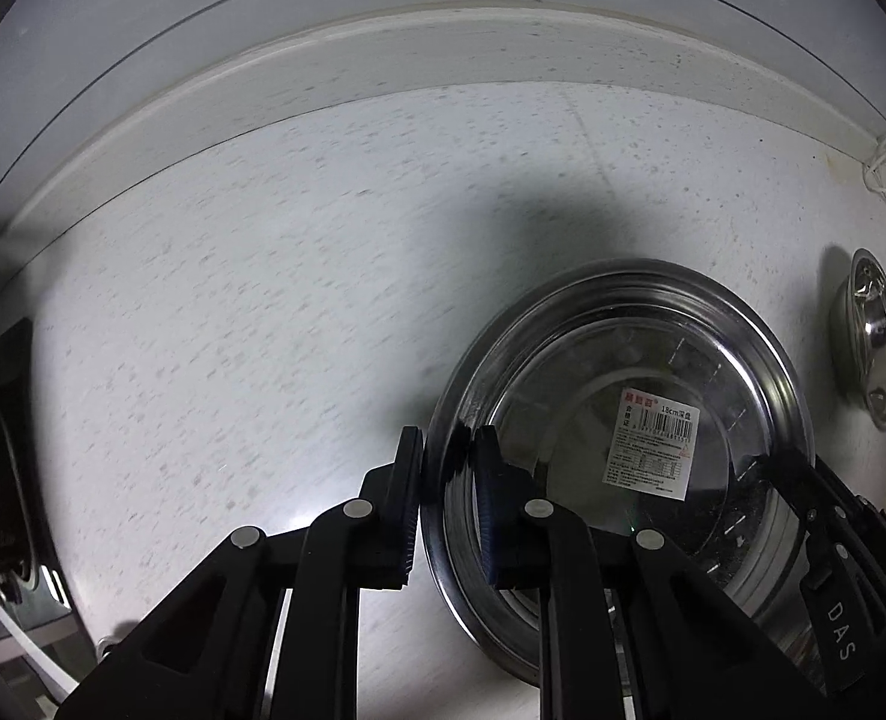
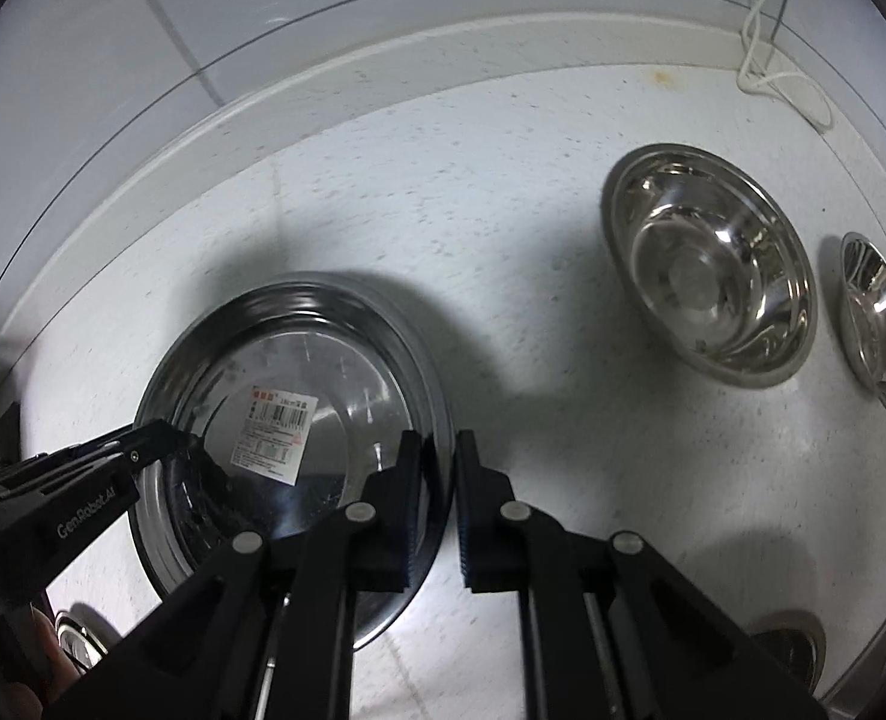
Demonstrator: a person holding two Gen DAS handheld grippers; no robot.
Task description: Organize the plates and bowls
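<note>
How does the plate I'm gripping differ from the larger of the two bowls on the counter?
The plate is shallow and flat-bottomed; the larger bowl is deep with sloping walls. The plate carries a paper label; the bowl's inside is bare. The left gripper and right gripper clamp the plate's rim; the bowl stands free. Both are shiny steel.

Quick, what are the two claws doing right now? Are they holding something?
Left gripper: closed on the left rim of the steel plate.
Right gripper: closed on the same plate's right rim.
</note>
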